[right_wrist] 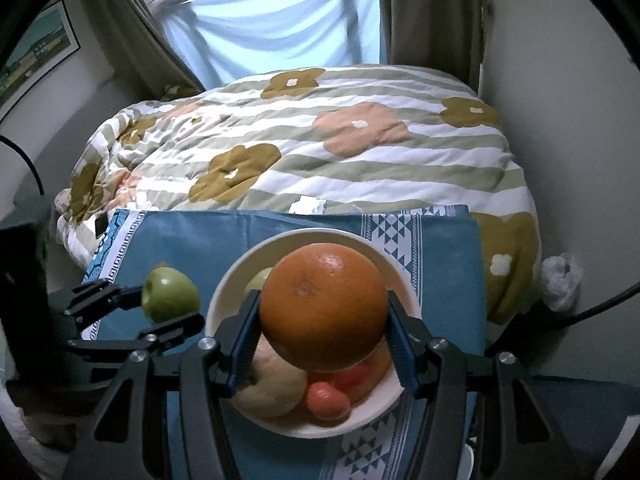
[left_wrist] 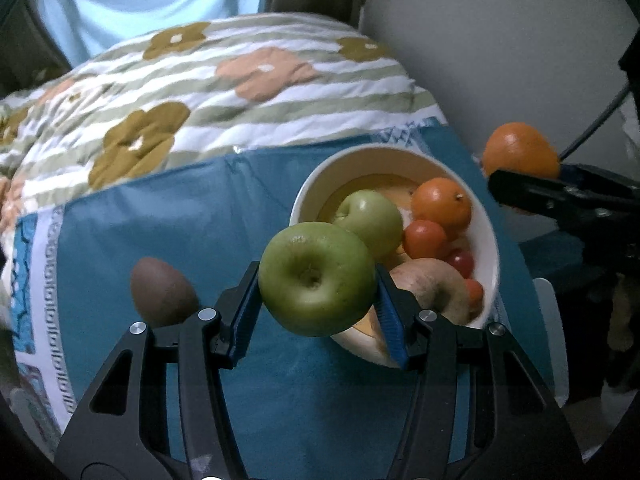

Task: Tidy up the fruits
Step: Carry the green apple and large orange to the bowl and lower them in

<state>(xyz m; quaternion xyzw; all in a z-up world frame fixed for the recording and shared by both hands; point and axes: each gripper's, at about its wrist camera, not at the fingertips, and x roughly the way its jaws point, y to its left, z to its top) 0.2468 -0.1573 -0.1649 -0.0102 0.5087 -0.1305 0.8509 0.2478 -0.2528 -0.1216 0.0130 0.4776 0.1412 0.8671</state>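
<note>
My left gripper (left_wrist: 318,296) is shut on a green apple (left_wrist: 316,278) and holds it above the blue cloth, just left of the white bowl (left_wrist: 490,240). The bowl holds a second green apple (left_wrist: 372,218), an orange (left_wrist: 440,202), small red fruits (left_wrist: 425,238) and a pale apple (left_wrist: 430,278). A brown kiwi (left_wrist: 160,292) lies on the cloth to the left. My right gripper (right_wrist: 324,334) is shut on a large orange (right_wrist: 322,306) above the bowl (right_wrist: 236,280). The held green apple (right_wrist: 170,294) also shows in the right wrist view.
The blue patterned cloth (right_wrist: 192,236) covers the near surface. A floral striped quilt (right_wrist: 320,152) lies on the bed behind it. A white wall (left_wrist: 500,48) stands at the right and a crumpled plastic bag (right_wrist: 560,280) lies by it.
</note>
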